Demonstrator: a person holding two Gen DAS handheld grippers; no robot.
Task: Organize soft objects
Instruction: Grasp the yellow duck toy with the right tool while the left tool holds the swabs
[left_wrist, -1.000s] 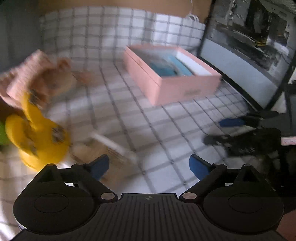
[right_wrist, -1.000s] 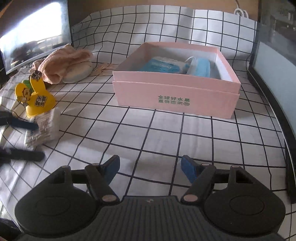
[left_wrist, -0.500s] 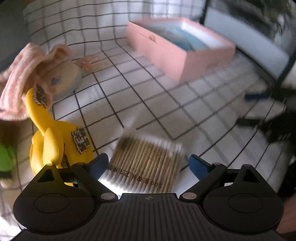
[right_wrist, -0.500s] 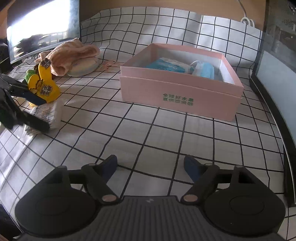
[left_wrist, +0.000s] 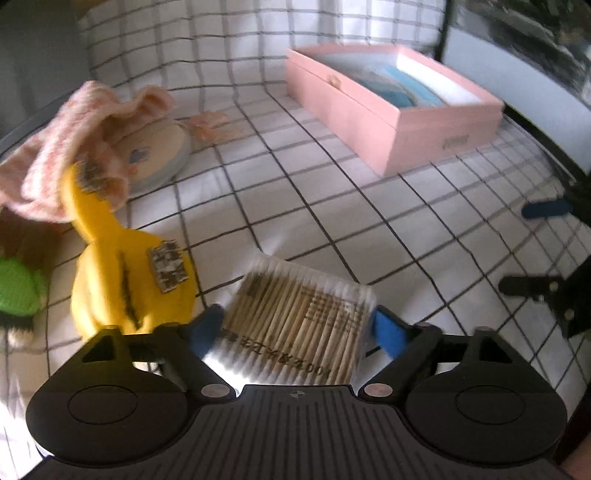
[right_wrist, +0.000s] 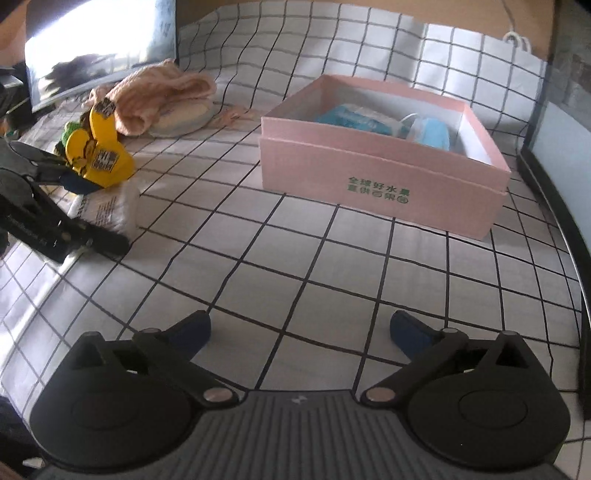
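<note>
The left hand-held gripper (left_wrist: 297, 326) straddles the pack of cotton swabs (left_wrist: 295, 314), which lies flat on the checked cloth of the desk (left_wrist: 332, 206). Its jaws have just been closing, and a blue pad now sits at each long side of the pack. The frames do not settle whether the pads press yet, so the hold reads as about to form rather than made. Coming in across the narrow width suits a flat, yielding packet.

At ten o'clock from the pack, touching or just beside it, stands the yellow plush toy (left_wrist: 129, 277). Farther along that line a pink knitted cloth (left_wrist: 62, 147) drapes over a round cushion (left_wrist: 162, 151).

The pink box (right_wrist: 384, 184) sits at one o'clock from the pack, well apart, open-topped with blue packets (right_wrist: 354, 118) already inside. It is probably the collecting place.

The right hand-held gripper (right_wrist: 301, 328) hangs over bare cloth, released. Its jaws have just been opening, with nothing between them, likely readying for its own pick.
</note>
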